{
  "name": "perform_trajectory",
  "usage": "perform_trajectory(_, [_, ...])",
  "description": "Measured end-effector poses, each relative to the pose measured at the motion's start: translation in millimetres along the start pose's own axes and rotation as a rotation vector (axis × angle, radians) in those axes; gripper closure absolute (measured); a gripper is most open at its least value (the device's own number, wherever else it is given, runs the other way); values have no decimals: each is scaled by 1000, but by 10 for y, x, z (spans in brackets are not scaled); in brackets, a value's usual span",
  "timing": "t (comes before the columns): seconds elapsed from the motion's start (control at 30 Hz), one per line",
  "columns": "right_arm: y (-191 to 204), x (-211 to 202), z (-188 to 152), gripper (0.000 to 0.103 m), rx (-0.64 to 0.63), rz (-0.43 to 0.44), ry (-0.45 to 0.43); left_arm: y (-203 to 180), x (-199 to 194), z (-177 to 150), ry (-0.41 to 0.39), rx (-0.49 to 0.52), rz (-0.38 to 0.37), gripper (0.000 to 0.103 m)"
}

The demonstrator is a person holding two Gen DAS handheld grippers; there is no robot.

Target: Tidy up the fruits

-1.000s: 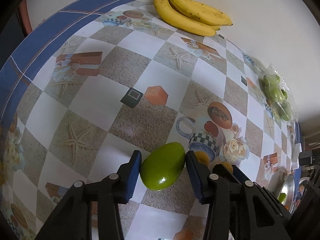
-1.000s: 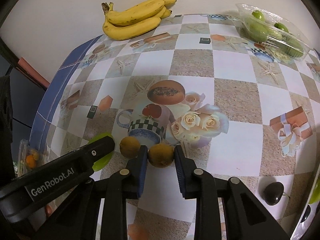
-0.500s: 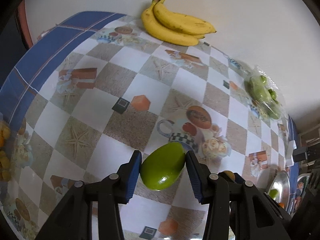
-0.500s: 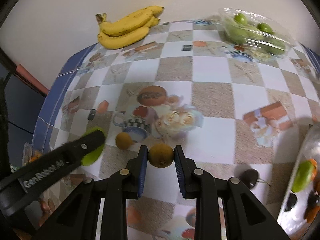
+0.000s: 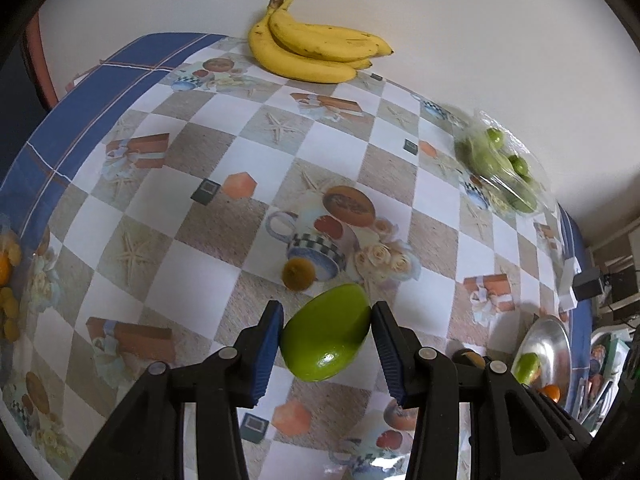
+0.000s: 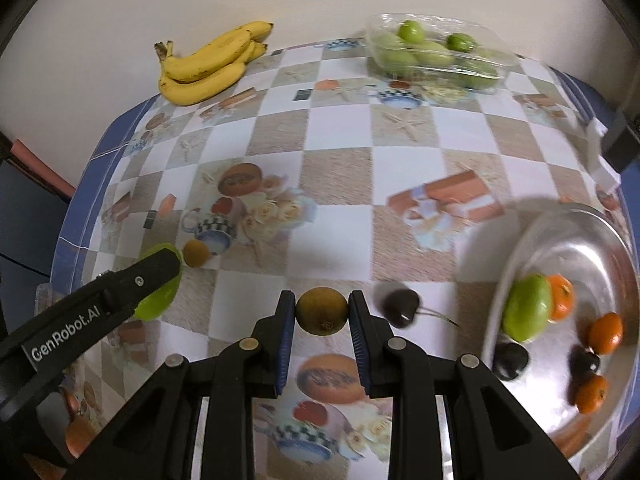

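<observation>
Transport step. A green mango (image 5: 326, 332) is held between the pads of the left hand-held gripper (image 5: 327, 334), and a small brown fruit (image 6: 322, 311) is clamped in the right hand-held gripper (image 6: 322, 314); both are carried above the bench (image 6: 340, 136). Release into the steel bowl (image 6: 600, 240) (already holding similar fruit) is judged next, requiring travel over its rim before opening. A second brown fruit (image 6: 195, 252) and a cherry (image 6: 400, 304) remain unsorted.
</observation>
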State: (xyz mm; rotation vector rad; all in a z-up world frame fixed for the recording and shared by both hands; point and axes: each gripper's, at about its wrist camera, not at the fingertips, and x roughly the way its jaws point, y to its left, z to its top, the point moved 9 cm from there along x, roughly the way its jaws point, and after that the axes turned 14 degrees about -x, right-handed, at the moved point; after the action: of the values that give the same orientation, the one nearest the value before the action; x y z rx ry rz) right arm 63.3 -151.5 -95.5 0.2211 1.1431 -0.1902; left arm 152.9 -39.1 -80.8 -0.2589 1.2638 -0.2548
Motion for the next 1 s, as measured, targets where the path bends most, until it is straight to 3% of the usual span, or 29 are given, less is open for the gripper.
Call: perform_trajectory(1.0, [-676, -690, -456, 75, 76, -83, -66, -751, -312, -527, -51, 153, -10, 54])
